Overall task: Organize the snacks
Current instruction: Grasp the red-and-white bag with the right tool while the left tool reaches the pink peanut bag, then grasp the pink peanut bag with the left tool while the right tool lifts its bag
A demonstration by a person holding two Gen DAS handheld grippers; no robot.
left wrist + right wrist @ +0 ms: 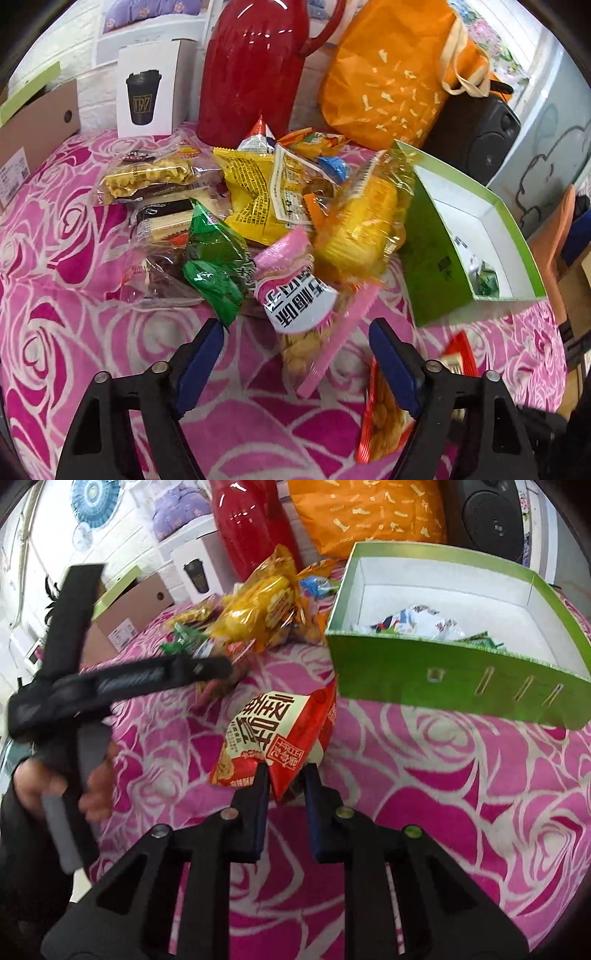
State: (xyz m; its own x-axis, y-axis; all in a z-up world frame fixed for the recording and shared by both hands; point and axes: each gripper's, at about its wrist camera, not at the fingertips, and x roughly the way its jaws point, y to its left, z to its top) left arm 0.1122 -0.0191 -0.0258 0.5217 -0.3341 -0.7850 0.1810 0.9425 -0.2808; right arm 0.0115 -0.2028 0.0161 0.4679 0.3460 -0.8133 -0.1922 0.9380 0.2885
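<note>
At lower centre of the right wrist view, pinching a corner of the red packet (pixel 275 734): right gripper (pixel 286 779), jaws nearly closed on the wrapper, packet lying on the rose cloth (pixel 443 794) just in front of the green box (pixel 443 675). Sitting at upper right of that frame, box tilting slightly, holding a few wrappers (pixel 417 622) on its white floor. Lying heaped at upper centre, just left of the box, the snack pile (pixel 258 616).

Hovering at lower centre of the left wrist view, left gripper (pixel 297 328), jaws standing wide apart and gripping nothing, its blue pads flanking the lower end of the pink packet (pixel 299 295). Resting just left of that, against the left pad, a green packet (pixel 218 262); behind them yellow bags (pixel 362 218) and clear-wrapped biscuits (pixel 151 177). Showing blurred at left of the right wrist view, a hand (pixel 96 786) gripping the left tool's handle.

Standing along the top of both frames: red jug (pixel 255 66), orange bag (pixel 391 70), black speaker (pixel 484 136), white cup carton (pixel 151 88).
</note>
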